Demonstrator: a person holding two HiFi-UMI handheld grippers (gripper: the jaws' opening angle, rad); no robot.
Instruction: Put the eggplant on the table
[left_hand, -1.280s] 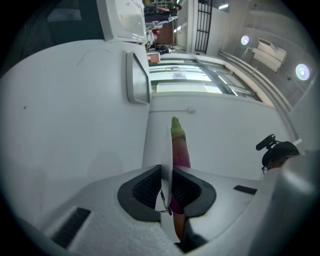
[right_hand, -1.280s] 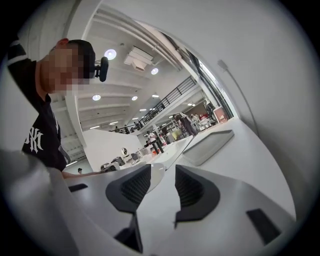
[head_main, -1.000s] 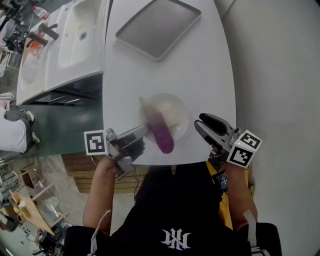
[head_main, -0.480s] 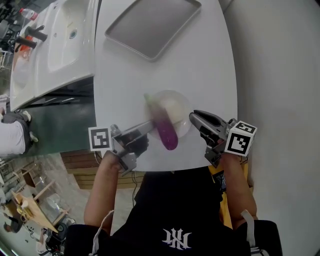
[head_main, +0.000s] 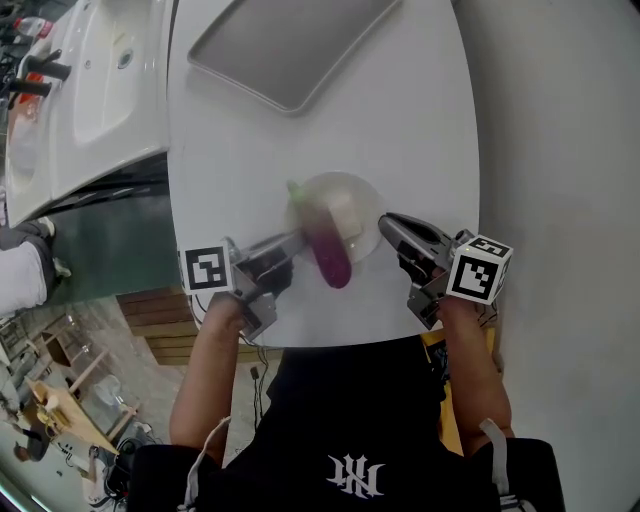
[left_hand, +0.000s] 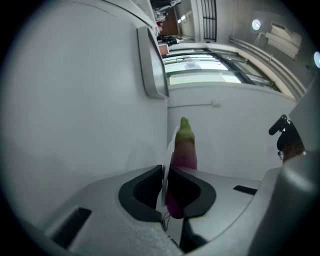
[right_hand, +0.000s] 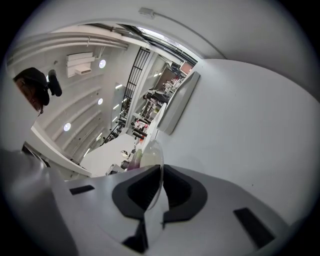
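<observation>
Clamped narrow on the left rim of a clear plate (head_main: 366, 198) with the left gripper (head_main: 297, 241). Closing the right gripper (head_main: 386, 221) on the right rim, edge between its jaws. Over the white table (head_main: 420, 120). On the plate, an eggplant (head_main: 328, 245): long axis diagonal, green stem far-left, purple end overhanging toward the person.

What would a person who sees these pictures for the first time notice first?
The purple eggplant lies on a clear plate near the white table's front edge. The left gripper is clamped on the plate's left rim, and the right gripper's jaws are closing on its right rim. A grey tray sits farther back.
</observation>
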